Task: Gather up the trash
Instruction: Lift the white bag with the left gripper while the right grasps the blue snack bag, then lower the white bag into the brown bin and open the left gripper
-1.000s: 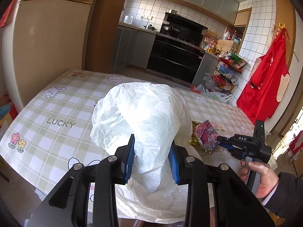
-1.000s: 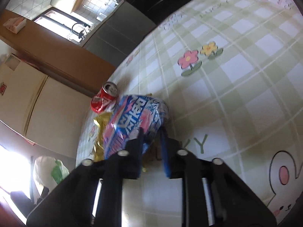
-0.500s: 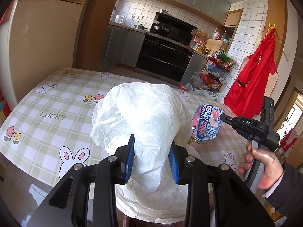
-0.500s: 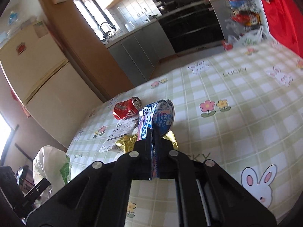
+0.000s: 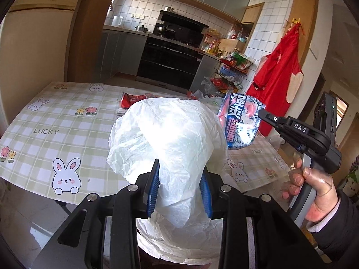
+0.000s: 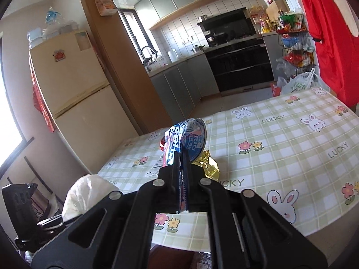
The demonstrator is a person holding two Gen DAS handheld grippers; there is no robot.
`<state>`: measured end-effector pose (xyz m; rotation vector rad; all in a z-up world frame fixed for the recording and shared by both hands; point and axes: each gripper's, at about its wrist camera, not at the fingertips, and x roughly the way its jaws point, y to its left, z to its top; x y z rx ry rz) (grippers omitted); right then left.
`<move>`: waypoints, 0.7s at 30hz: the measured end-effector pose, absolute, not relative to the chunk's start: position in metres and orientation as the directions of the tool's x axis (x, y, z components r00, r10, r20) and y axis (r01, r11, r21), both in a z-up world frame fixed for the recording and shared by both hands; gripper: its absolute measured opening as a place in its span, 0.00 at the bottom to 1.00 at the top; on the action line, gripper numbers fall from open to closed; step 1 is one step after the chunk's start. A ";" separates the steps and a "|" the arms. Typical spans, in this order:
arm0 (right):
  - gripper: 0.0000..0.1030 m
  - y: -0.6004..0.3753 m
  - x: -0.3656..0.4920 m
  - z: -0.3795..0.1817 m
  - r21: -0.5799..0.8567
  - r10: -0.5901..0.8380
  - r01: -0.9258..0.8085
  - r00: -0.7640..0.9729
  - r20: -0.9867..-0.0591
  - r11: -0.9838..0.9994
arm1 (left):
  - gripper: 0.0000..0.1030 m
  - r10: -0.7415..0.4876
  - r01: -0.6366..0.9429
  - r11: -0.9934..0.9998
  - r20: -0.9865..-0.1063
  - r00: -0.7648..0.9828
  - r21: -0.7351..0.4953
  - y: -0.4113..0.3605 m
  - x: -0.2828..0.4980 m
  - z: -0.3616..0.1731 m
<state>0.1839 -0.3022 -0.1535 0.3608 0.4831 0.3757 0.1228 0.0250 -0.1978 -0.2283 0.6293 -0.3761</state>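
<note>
My left gripper (image 5: pixel 179 179) is shut on a bunched white plastic bag (image 5: pixel 170 134), held just off the near edge of the table (image 5: pixel 62 121). My right gripper (image 6: pixel 182 157) is shut on a crumpled blue, pink and silver snack wrapper (image 6: pixel 187 137), lifted above the table (image 6: pixel 291 148). In the left wrist view that wrapper (image 5: pixel 241 123) hangs just right of the bag's top, pinched by the right gripper (image 5: pixel 261 113) in a person's hand (image 5: pixel 314 183). A crushed red can (image 5: pixel 131 99), a gold foil wrapper (image 6: pixel 207 165) and a paper slip (image 6: pixel 154 168) lie on the cloth.
The table wears a green checked cloth with rabbits and flowers. A cream fridge (image 6: pixel 74 85) and a wooden pillar (image 6: pixel 119 53) stand to the left. Behind are kitchen cabinets, a black oven (image 5: pixel 170 62), a wire rack of groceries (image 5: pixel 231 67) and a red garment (image 5: pixel 280 67) on the wall.
The right gripper has lifted the snack wrapper off the table and rolled upright, bringing it close to the bag. The left gripper with the bag has drawn back from the table.
</note>
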 end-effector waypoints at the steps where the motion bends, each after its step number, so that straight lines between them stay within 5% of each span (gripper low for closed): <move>1: 0.07 -0.305 0.177 -0.150 0.430 0.428 -0.256 0.824 -0.370 0.865 | 0.31 -0.419 0.287 0.905 -0.533 0.735 -0.315 0.020 0.118 -0.197; 12: 0.07 -0.323 0.116 -0.123 0.451 0.435 -0.280 0.854 -0.286 0.847 | 0.33 -0.417 0.269 0.909 -0.688 0.594 -0.318 -0.005 0.106 -0.228; 21: 0.07 -0.330 0.118 -0.128 0.463 0.430 -0.269 0.856 -0.287 0.845 | 0.53 -0.426 0.272 0.904 -0.736 0.526 -0.330 -0.013 0.117 -0.247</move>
